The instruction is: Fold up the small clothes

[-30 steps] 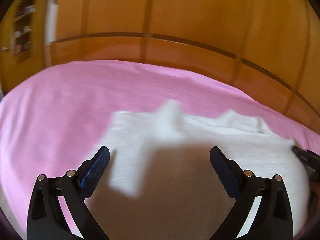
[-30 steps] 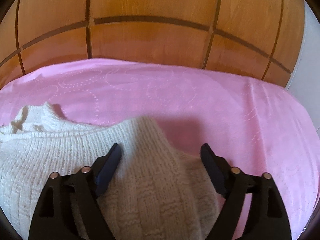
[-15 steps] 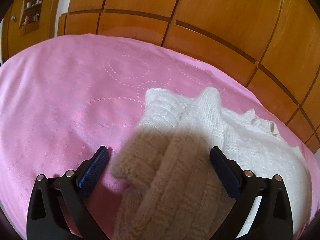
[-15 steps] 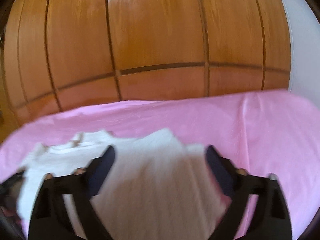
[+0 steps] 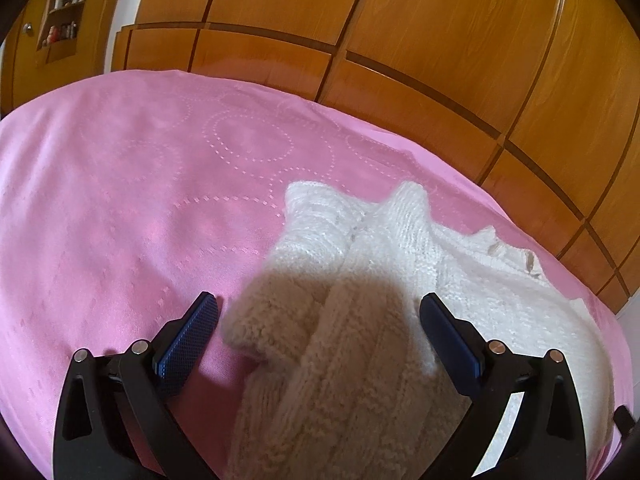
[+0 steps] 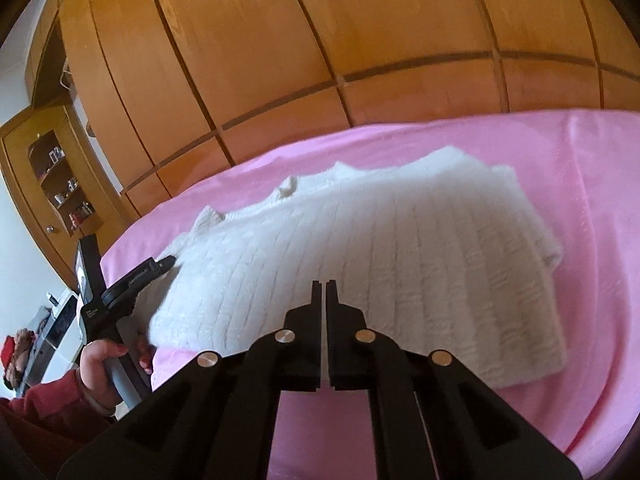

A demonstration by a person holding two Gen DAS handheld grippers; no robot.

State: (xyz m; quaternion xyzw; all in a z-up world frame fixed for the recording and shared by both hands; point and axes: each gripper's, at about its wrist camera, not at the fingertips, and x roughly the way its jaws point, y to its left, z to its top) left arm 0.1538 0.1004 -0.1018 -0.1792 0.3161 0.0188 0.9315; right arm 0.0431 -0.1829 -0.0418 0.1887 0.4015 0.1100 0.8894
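Observation:
A white knitted sweater (image 5: 400, 248) lies folded on the pink bedcover (image 5: 120, 200). My left gripper (image 5: 318, 300) hangs open over the sweater's near left end. A thick fold of knit lies between its blue pads (image 5: 188, 332), which do not press on it. In the right wrist view the same sweater (image 6: 380, 240) spreads out in front of my right gripper (image 6: 324, 284), which is shut with nothing in it and held above the near edge. The left gripper (image 6: 164, 264) shows there at the sweater's left end, held by a hand (image 6: 100, 364).
A wooden panelled wardrobe (image 5: 400, 20) runs along the far side of the bed. A corner shelf (image 6: 60, 184) with small items stands at the left. Pink bedcover (image 6: 592, 200) stretches to the right of the sweater. A red sleeve (image 6: 40, 412) is at the lower left.
My right gripper has shut, lifted off the sweater and swung to face left. The left gripper shifted a little, then settled over the sweater's left end, still open.

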